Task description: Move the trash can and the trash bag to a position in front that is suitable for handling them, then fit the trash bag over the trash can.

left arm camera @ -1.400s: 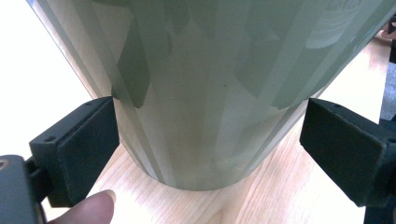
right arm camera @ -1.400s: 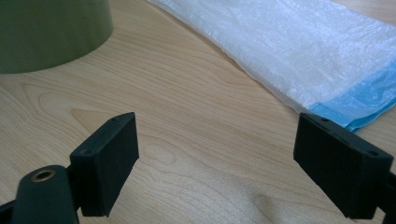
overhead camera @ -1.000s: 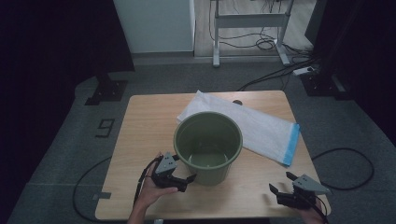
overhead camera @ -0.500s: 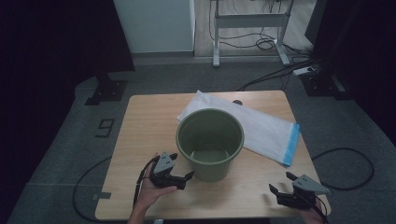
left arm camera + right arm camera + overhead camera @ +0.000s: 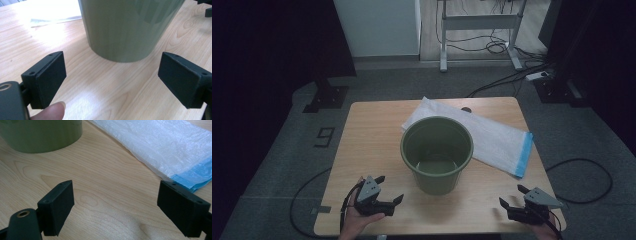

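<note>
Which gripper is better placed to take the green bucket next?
Left. The left gripper sits open just beside the green bucket, facing its wall. The right gripper lies farther off, pointing toward the bag.

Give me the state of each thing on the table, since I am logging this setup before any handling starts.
green bucket: upright, open at the top, nothing visible inside.
white bag: lying flat behind the bucket, its blue edge toward the table's right side.
left gripper: open, holding nothing, near the bucket's base.
right gripper: open, holding nothing, at the table's near right corner.
table: bears the bucket and the bag.
</note>
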`<act>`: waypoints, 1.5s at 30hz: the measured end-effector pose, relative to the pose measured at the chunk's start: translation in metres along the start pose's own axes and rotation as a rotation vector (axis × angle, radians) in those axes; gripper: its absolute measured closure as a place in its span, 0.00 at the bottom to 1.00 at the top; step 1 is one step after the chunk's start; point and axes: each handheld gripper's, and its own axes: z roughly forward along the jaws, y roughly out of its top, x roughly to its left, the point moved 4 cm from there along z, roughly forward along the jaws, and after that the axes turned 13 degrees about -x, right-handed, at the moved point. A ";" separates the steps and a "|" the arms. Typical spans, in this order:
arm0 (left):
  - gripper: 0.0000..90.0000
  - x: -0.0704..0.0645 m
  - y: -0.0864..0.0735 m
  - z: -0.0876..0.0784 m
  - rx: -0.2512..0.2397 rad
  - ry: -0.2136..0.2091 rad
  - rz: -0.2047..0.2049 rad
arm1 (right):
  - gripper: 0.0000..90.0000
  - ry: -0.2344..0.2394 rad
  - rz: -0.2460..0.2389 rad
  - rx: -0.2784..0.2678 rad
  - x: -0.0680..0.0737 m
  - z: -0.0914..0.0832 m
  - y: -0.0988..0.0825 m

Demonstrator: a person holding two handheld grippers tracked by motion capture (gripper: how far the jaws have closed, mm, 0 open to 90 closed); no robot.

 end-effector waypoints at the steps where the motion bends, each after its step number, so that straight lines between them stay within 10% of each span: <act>1: 0.09 -0.001 -0.004 -0.005 -0.001 0.005 -0.003 | 0.15 0.000 -0.001 0.000 0.000 0.000 0.000; 26: 0.09 0.003 -0.024 -0.014 0.039 0.023 -0.008 | 0.15 -0.040 -0.011 -0.024 0.001 0.009 0.013; 45: 0.09 0.013 -0.036 -0.018 0.048 0.029 -0.050 | 0.27 -0.011 -0.050 0.112 -0.010 0.136 0.059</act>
